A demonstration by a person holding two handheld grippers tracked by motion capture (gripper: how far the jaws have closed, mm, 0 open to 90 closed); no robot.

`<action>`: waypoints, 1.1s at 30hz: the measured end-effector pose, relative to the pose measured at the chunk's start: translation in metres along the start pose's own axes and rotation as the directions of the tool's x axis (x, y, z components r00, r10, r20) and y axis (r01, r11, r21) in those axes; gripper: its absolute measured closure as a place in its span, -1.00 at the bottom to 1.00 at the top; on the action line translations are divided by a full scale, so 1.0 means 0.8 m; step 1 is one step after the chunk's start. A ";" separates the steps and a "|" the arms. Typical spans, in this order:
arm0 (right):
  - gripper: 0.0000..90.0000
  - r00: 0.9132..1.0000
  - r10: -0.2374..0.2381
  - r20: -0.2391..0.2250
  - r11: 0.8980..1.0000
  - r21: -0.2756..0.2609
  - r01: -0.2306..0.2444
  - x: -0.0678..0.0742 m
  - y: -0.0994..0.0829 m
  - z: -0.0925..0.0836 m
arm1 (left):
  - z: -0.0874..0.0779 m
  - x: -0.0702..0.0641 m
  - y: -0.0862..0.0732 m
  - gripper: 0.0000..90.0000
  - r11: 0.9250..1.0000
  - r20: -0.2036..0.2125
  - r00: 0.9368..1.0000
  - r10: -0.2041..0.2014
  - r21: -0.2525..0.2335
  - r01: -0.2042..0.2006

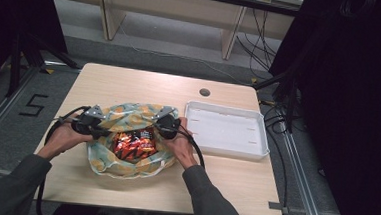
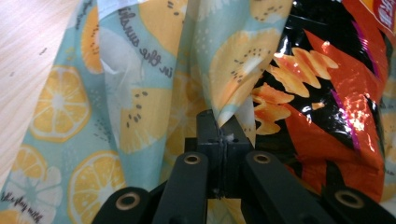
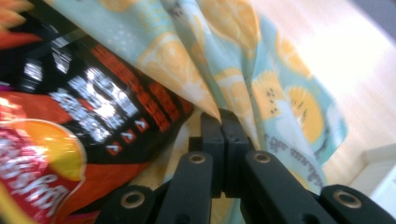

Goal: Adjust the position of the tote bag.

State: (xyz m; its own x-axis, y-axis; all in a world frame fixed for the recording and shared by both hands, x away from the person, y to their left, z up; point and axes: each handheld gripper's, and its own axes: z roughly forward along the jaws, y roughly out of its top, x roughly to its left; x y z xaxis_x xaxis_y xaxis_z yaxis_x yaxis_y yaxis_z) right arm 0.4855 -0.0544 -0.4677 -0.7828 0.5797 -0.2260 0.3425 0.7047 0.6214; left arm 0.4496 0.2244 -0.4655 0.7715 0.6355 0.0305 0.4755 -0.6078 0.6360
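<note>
The fruit-print bag (image 1: pixel 130 115) is pinched at its rim by both grippers. The left gripper (image 2: pixel 223 135) is clamped on one fold, the right gripper (image 3: pixel 223 128) on another. Between them, the snack packet (image 1: pixel 135 145) is seen inside, on the tabletop (image 1: pixel 130 81).

Both forearms reach in, left gripper (image 1: pixel 88 120) and right gripper (image 1: pixel 167 122) with fingers pressed together.

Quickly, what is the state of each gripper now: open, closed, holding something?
Left gripper: closed, pinching the fruit-print bag fabric.
Right gripper: closed, pinching the same bag's fabric beside the snack packet.
</note>
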 end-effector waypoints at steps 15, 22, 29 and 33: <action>1.00 0.999 0.049 -0.018 0.999 -0.015 -0.049 -0.002 -0.002 0.001 | -0.062 -0.064 0.001 0.55 0.998 0.118 0.993 0.006 -0.068 0.002; 1.00 0.998 0.061 -0.015 0.998 0.017 -0.061 -0.003 -0.003 0.001 | -0.037 -0.068 -0.045 0.82 0.986 0.123 0.990 0.065 0.147 -0.083; 1.00 0.999 0.044 -0.030 0.999 0.013 -0.044 -0.004 -0.003 0.000 | -0.038 -0.074 -0.050 0.64 0.992 0.109 0.993 0.038 0.114 -0.050; 1.00 0.996 0.075 -0.048 0.997 -0.008 -0.075 -0.004 -0.002 -0.008 | -0.043 -0.082 -0.040 0.49 0.998 0.084 0.995 0.044 0.033 -0.047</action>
State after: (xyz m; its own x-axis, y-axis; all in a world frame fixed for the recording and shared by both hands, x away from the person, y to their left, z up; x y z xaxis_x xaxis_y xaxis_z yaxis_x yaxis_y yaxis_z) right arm 0.4842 -0.0604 -0.4630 -0.7789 0.6107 -0.1427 0.3965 0.6558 0.6424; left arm 0.3692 0.2182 -0.4611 0.8247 0.5655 -0.0062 0.4522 -0.6529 0.6077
